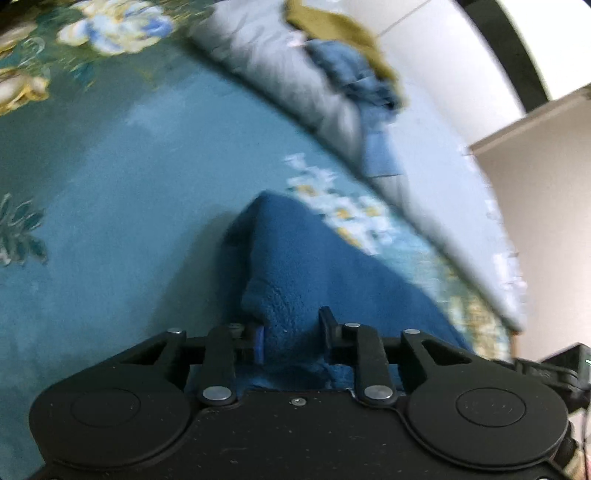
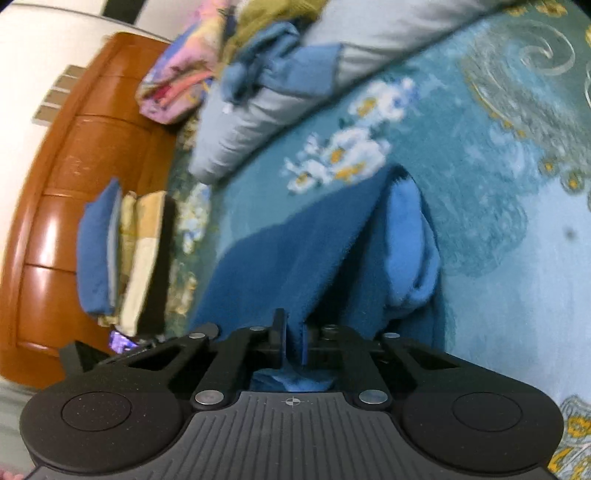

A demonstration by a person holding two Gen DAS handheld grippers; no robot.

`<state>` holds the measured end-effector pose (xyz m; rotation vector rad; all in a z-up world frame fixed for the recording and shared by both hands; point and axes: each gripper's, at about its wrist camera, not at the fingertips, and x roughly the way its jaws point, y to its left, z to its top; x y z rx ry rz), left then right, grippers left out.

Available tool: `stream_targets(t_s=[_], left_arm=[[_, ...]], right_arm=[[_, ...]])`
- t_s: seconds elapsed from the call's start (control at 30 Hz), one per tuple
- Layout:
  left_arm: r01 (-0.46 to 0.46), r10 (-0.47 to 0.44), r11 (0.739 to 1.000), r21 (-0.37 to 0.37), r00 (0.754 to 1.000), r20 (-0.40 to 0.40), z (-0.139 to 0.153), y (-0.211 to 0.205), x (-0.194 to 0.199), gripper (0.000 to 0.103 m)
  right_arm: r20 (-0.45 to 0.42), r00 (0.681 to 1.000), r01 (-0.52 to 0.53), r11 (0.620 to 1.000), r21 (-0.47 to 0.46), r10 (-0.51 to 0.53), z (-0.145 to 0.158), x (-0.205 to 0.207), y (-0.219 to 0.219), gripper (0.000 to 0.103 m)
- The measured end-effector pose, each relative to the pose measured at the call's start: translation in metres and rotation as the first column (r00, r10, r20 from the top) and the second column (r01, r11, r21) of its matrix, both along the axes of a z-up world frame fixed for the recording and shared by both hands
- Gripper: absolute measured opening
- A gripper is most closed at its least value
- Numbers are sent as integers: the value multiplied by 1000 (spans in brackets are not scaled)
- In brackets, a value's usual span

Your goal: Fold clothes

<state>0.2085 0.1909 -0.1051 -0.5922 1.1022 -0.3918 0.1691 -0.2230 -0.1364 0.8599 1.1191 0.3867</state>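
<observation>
- Bedspread (image 1: pixel 110 166), teal with white and yellow flowers, fills both views and carries everything else; no writing on it can be read.
- Grey quilt (image 1: pixel 280 70) lies bunched along the far edge of the bed, with a lighter blue garment (image 1: pixel 354 70) and an olive cloth (image 1: pixel 332 26) on top.
- Blue fleece garment (image 1: pixel 295 258) lies on the bedspread, its near edges lifted and draped from both grippers.
- Stack of folded clothes (image 2: pixel 125 251) sits beside a wooden headboard (image 2: pixel 74 155) in the right wrist view.
- Left gripper (image 1: pixel 291 332) pinches a thick bunch of the fleece, jaws partly apart around it.
- Right gripper (image 2: pixel 293 343) has its jaws nearly pressed together on a thin fold of fleece.
</observation>
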Motion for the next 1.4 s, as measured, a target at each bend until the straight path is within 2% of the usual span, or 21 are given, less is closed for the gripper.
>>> stream_targets(t_s=[0.1,0.17,0.23,0.4,0.6,0.8,0.93,1.0,1.03,1.1,1.13,1.17,1.2,1.23,1.27,1.3,1.4], left_arm=[[20,-20,999,-31,1000,5,11,2,-15,23],[35,-35,999,-18,999,-11,7,3,-26,23],[45,-45,999,17,998,-41,-7,2,-35,24],[43,-37,996,76,996,-82,-49,0,-45,28],[53,-45,995,85,995,-93,-75,1,-42,35],[57,-48,994,89,995,-93,-72,0,-39,36],[93,-86,991,99,994,-72,-51,1,-39,39],[120,-113,985,122,992,-60,-39,3,-40,52],[133,-127,981,139,991,-53,-33,4,-40,55],[147,-141,975,167,989,-47,-22,9,-40,67],[143,-138,973,179,990,-41,-18,12,-40,69],[134,-130,973,189,991,-32,-13,15,-40,73],[114,-113,975,191,993,-12,-8,20,-38,83],[97,-99,978,187,995,6,-5,23,-35,88],[89,-93,982,169,995,19,-6,24,-31,95],[84,-89,985,152,996,26,-7,24,-25,95],[130,-130,983,133,991,-11,-22,17,4,95]], right_arm=[[42,999,-12,1000,18,11,19,-11,-8,5],[23,999,-29,1000,-9,29,19,-20,-11,5],[-32,999,-45,997,-58,44,6,-30,-10,5],[-136,991,-13,995,-99,0,-39,-44,-2,5],[-133,991,-31,989,-143,11,-63,-47,8,5],[-127,992,-45,986,-159,25,-62,-47,10,4],[-101,994,-47,987,-153,32,-48,-46,10,7],[-74,996,-51,986,-156,40,-35,-49,6,13],[-69,997,-55,985,-167,44,-30,-50,4,16],[-60,997,-62,980,-189,51,-21,-52,0,27],[-53,997,-59,978,-201,49,-17,-53,-2,33],[-49,998,-53,977,-206,43,-14,-54,-5,48],[-32,999,-32,978,-208,26,-11,-54,-8,64],[-14,1000,-11,978,-208,8,-8,-55,-12,73],[3,1000,13,979,-204,-13,-8,-54,-15,92],[13,999,42,980,-195,-40,-10,-51,-18,101],[4,997,78,987,-143,-78,-26,-36,-19,100]])
